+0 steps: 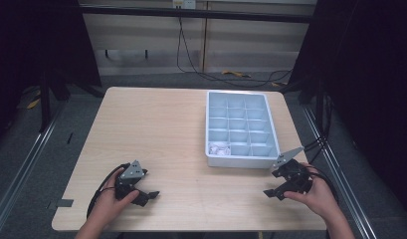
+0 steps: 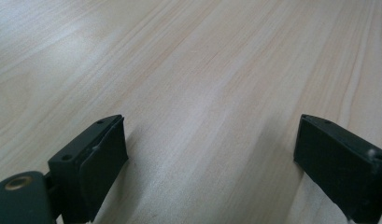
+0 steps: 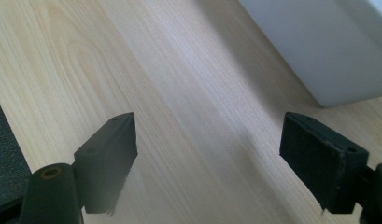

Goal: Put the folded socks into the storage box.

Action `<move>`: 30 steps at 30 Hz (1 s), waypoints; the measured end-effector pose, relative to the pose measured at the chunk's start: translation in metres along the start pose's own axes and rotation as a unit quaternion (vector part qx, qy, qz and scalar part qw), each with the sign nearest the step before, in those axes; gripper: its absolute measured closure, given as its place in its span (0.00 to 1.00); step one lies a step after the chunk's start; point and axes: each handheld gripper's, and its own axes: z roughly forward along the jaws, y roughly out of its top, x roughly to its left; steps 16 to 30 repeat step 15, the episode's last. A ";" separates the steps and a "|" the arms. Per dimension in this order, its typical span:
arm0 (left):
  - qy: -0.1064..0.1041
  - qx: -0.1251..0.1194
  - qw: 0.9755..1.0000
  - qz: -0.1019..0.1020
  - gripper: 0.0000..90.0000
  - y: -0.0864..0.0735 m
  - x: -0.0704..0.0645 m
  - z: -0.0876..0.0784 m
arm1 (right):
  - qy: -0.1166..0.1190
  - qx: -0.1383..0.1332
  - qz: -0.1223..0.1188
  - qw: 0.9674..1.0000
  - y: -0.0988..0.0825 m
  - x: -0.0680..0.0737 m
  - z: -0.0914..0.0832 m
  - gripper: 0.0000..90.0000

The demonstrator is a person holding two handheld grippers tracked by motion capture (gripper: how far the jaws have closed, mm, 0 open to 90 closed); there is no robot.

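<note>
Fingers apart on both my grippers. High view: left gripper (image 1: 147, 195) and right gripper (image 1: 271, 193) rest empty on the near counter (image 1: 161, 129); compartment tray (image 1: 241, 158) far right holds small white pieces (image 1: 220, 148). Right gripper view: tray wall (image 3: 319, 51) close ahead. I judge I'm at the start; next, reaching into that near-left compartment.

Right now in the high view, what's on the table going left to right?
Left gripper in the person's left hand, fingers open → bare wooden table → pale blue compartment tray, something small and white in its near-left cell → right gripper, open.
</note>
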 end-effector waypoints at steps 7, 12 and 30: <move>0.000 0.000 1.000 0.000 0.10 0.000 0.000 0.000 | -0.003 -0.007 0.005 1.000 -0.007 0.000 0.006 0.20; 0.000 0.002 1.000 0.002 0.10 0.000 0.000 0.000 | -0.005 -0.013 0.009 1.000 -0.010 0.001 0.008 0.20; 0.000 0.000 1.000 0.000 0.10 0.000 0.000 0.000 | -0.009 -0.023 0.015 1.000 -0.012 0.001 0.010 0.20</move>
